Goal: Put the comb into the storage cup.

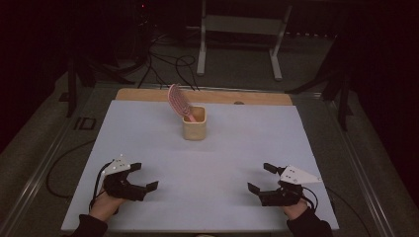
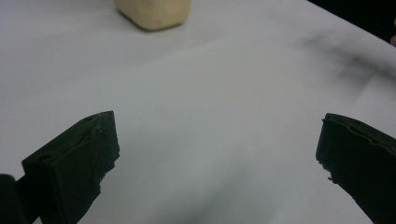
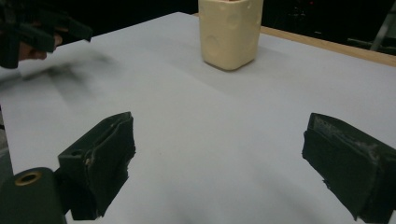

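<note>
far ahead of both gaping claws (image 1: 144, 177) (image 1: 262, 177), cup (image 1: 193, 123) holds brush (image 1: 178, 101)

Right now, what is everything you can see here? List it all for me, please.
Hairbrush: one, pink, standing tilted in the holder, head up and leaning left.
Holder: one, cream, upright on the far middle of the sheet; dimpled sides in the right gripper view.
Sheet: one, pale grey-white, covering most of the table.
Table: one, wooden, a bare strip showing along the far edge.
Metal stand: one, light grey, on the floor beyond the table.
Cables: several, black, on the floor behind the table.
Left gripper: one, black, near left of the sheet, jaws wide open, holding nothing.
Right gripper: one, black, near right, jaws wide open, holding nothing.
</note>
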A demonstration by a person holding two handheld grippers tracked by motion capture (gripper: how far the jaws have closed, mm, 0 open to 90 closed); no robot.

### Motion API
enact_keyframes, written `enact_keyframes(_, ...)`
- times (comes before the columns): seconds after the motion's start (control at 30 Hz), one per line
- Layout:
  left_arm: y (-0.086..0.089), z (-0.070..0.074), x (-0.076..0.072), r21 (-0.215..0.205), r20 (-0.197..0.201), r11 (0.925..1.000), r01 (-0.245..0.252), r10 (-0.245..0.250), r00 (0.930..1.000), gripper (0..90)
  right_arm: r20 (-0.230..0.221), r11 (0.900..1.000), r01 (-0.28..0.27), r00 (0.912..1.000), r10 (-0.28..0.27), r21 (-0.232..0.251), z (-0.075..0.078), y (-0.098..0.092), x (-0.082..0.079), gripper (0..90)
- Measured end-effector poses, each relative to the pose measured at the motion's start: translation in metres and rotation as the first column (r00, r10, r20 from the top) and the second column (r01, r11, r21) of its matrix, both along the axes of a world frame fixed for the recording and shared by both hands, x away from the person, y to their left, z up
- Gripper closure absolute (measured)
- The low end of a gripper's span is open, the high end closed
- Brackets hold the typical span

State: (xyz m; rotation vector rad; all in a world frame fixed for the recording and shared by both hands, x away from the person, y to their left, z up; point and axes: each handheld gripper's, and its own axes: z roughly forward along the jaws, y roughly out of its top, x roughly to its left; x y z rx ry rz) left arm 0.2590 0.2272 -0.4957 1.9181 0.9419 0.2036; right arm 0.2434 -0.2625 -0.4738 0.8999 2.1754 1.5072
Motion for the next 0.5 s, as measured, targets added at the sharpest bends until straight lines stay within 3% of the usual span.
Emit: enact_keyframes(0.5,0.018,-0.005,-0.022,0.007,0.0,0.9998,-0.018,0.018,0.9998,0.1,-0.007,1.0,-0.001,1.0,0.001,0.0,-0.002,-0.001,-0.001,8.9)
